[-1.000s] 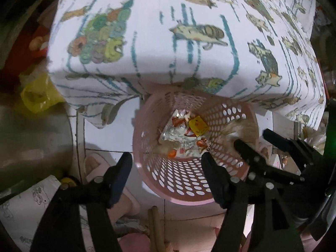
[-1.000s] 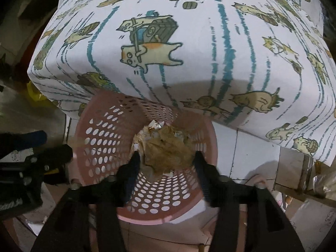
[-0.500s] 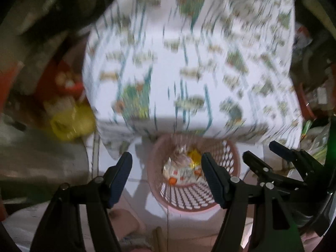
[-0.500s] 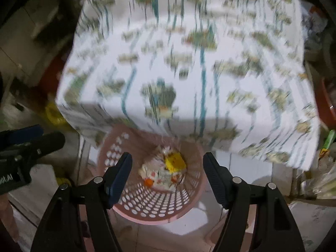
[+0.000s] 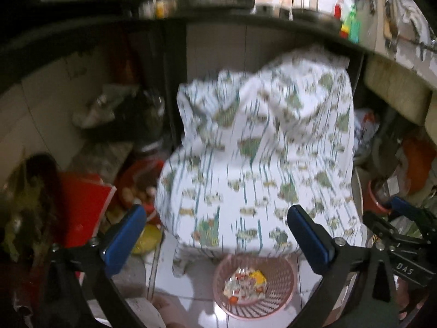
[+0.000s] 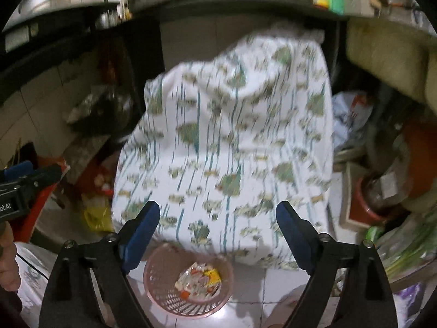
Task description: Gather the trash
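Basket: pink perforated plastic wastebasket [image 5: 255, 287] is standing on the white tiled floor [image 5: 174, 276], low in both views, with its far rim tucked just under the hanging edge of the cloth.
Trash: crumpled clear, red and yellow wrappers [image 5: 245, 283] are lying in the bottom of the basket; in the right wrist view the same heap [image 6: 198, 278] is showing through the basket's open mouth.
Left gripper: black two-finger gripper with blue pads [image 5: 215, 242] is hovering above the basket, its fingers spread wide apart and gripping nothing.
Right gripper: matching black gripper with blue pads [image 6: 218, 239] is hanging over the same basket, its fingers likewise spread wide and carrying nothing; its dark body is also showing at the right edge of the left wrist view.
Cloth: white fabric printed with teal stripes and small green and tan cartoon figures [image 5: 262, 158] is draping over a bulky shape behind the basket; the print is blurred.
Left clutter: red flat-sided box [image 5: 82, 207] and a yellow plastic bag [image 5: 144, 239] are sitting on the floor beside the draped shape.
Right clutter: red-rimmed pot [image 6: 368, 202] is sitting to the right of the cloth among bags and containers too blurred to identify.
Counter: dark countertop edge [image 5: 218, 20] is running across the top, carrying metal pots and small bottles.
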